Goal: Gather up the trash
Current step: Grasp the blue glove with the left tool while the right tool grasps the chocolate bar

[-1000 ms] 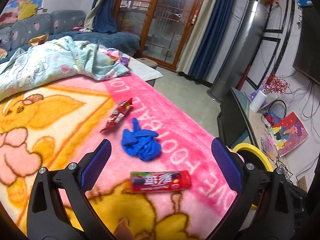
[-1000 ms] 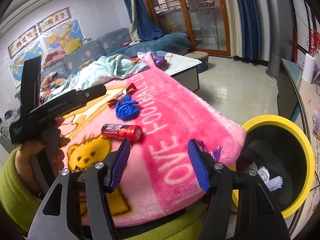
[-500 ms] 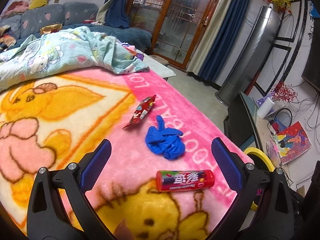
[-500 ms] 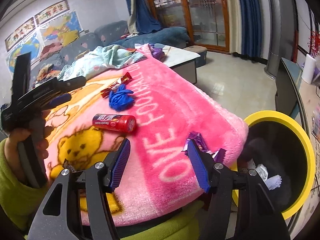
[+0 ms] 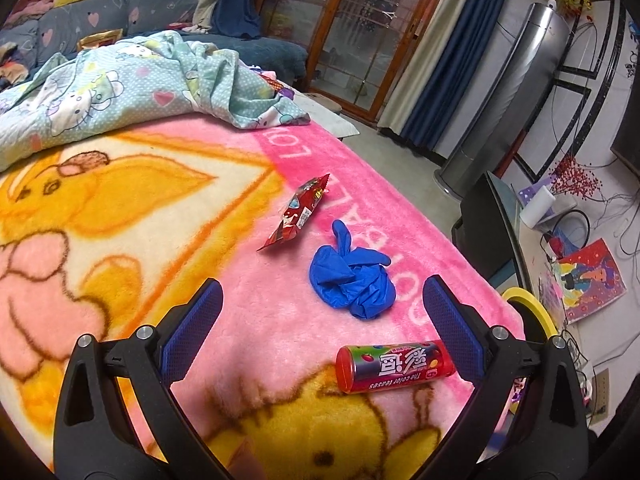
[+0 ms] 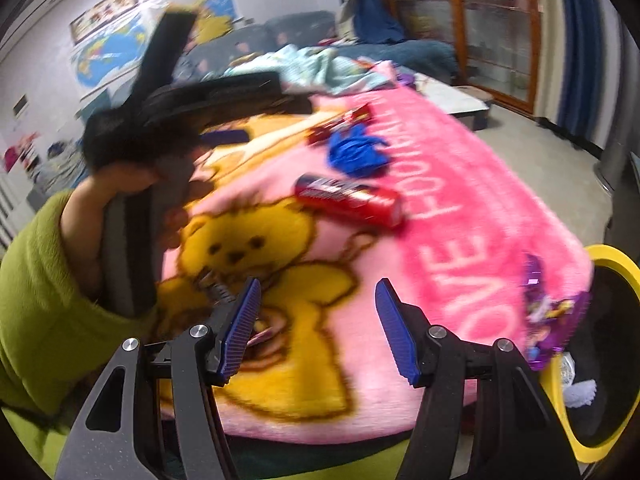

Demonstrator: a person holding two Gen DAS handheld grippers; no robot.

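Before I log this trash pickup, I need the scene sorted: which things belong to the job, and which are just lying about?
Job:
- red tube
- blue glove
- red wrapper
- purple wrapper
- yellow bin

Lying about:
- pink blanket
- quilt
- sofa
- picture book
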